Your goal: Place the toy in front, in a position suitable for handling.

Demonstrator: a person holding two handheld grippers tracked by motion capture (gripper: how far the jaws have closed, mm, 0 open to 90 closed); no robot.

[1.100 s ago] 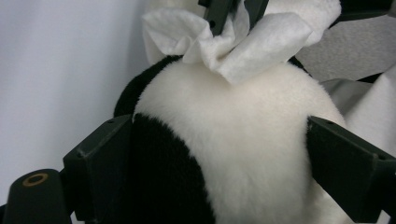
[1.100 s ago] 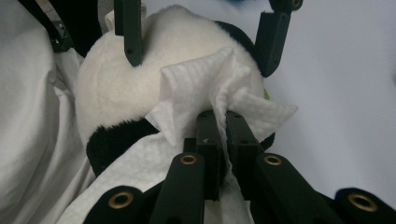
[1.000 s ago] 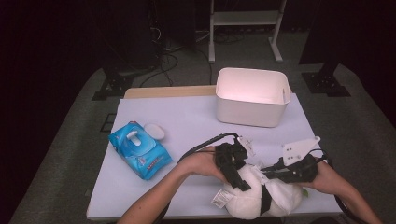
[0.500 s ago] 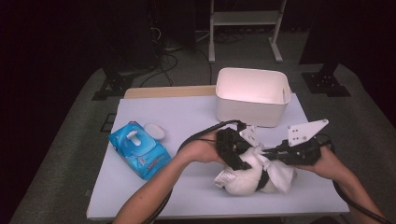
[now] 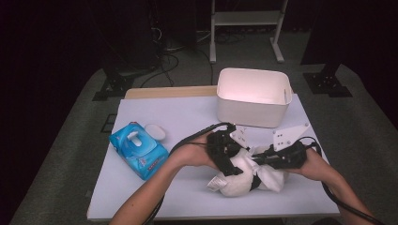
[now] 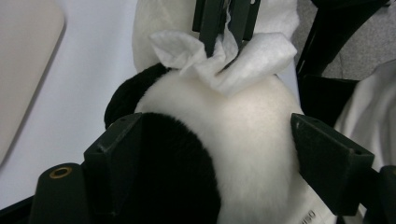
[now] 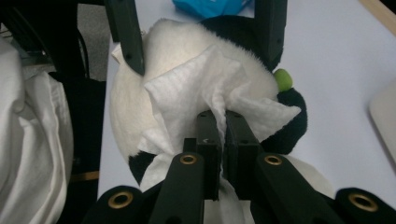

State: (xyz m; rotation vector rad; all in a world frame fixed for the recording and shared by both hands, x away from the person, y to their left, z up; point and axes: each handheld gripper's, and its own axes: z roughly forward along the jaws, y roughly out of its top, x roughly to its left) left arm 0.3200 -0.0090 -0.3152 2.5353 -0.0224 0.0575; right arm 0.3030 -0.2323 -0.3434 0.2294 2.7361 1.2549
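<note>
A black-and-white plush panda point(image 5: 234, 180) lies near the front edge of the white table point(image 5: 187, 117), between the person's two hands. The left claw point(image 6: 243, 154) straddles the toy, its jaws spread wide with one on the black patch and one against the white fur, so it stands open around the plush. The right claw point(image 7: 223, 135) is closed on a crumpled white wipe point(image 7: 210, 88), which rests against the panda's white fur beside a small green spot point(image 7: 282, 79). In the high view the wipe point(image 5: 270, 176) hangs over the toy's right end. A blue wipes pack point(image 5: 138, 150) lies well apart to the left, its flap open. A white bin point(image 5: 253, 110) stands at the table's far side.
</note>
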